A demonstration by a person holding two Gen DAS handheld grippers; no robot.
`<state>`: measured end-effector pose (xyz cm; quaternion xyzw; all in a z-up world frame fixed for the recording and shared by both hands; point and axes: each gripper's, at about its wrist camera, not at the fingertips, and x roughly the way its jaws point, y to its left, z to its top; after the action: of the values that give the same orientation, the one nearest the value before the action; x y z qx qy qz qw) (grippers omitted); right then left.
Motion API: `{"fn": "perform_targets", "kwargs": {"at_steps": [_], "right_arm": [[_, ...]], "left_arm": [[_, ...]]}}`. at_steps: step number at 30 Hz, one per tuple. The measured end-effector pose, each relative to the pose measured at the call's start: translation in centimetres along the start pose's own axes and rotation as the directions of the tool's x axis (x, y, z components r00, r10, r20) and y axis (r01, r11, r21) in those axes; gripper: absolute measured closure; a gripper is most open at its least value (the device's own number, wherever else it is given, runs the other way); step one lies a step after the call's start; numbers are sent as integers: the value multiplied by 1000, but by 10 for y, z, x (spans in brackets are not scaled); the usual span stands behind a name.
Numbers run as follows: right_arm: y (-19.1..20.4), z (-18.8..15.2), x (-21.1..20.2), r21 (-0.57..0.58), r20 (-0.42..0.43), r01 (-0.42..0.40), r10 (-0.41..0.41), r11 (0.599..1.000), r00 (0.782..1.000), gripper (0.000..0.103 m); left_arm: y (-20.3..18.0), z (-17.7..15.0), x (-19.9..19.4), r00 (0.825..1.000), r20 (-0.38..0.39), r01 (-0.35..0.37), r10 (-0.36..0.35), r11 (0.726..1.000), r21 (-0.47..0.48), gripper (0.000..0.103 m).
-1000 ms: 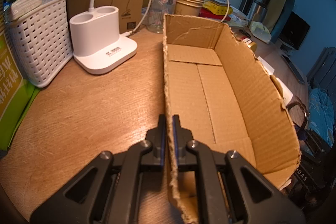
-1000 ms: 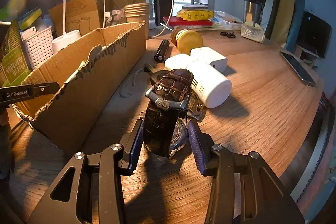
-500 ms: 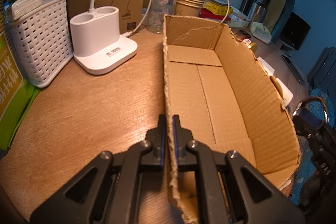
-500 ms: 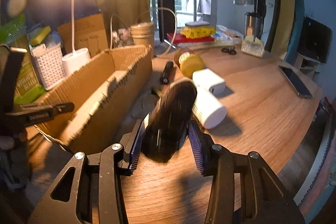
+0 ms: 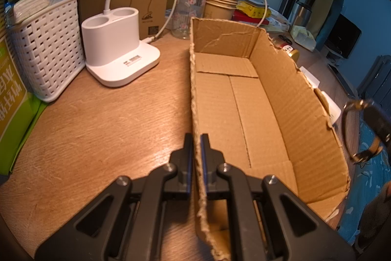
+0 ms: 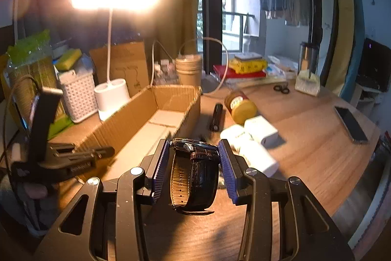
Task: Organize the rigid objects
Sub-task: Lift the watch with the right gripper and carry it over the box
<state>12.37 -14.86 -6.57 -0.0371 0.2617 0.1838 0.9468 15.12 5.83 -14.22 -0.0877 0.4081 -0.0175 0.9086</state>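
We see two risks from here, both our judgement rather than anything shown. Our right claw (image 6: 195, 163) grips a black leather-strapped wristwatch (image 6: 195, 173) between its blue pads, which press on the watch case from both sides, while the strap loops down below the jaws with nothing under it; because the case is smooth and rounded and the strap hangs free, the watch could twist or slip out, and the hanging strap could catch on the ragged torn rim of the cardboard box (image 5: 244, 114) when the watch goes over the wall. Our left claw (image 5: 196, 146) is clamped shut on the near long wall of that box, one finger outside and one inside; if that grip loosened, a knock from the watch could push the light box across the tabletop (image 5: 110, 126). Relative to the right claw, the watch sits directly between the jaws, and the box lies ahead and to the left, its open, empty floor just beyond the fingertips. Ahead and to the right of that claw wait a dark cylinder (image 6: 217, 116), a yellow-lidded jar (image 6: 240, 107) and white containers (image 6: 254, 146), lying close together. From the left claw, the watch appears beyond the box's far wall, to the right and clear of it.
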Motion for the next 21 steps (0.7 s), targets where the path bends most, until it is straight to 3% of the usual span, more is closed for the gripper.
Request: {"fn": "perform_targets", "kwargs": {"at_steps": [11, 21], "right_arm": [[31, 30, -19, -37, 90, -84, 87, 996, 992, 59], [62, 20, 6, -70, 23, -151, 153, 986, 988, 59]], "left_arm": [[0, 0, 0, 1000, 0, 0, 0, 1000, 0, 96], [1, 0, 0, 1000, 0, 0, 0, 1000, -2, 96]]}}
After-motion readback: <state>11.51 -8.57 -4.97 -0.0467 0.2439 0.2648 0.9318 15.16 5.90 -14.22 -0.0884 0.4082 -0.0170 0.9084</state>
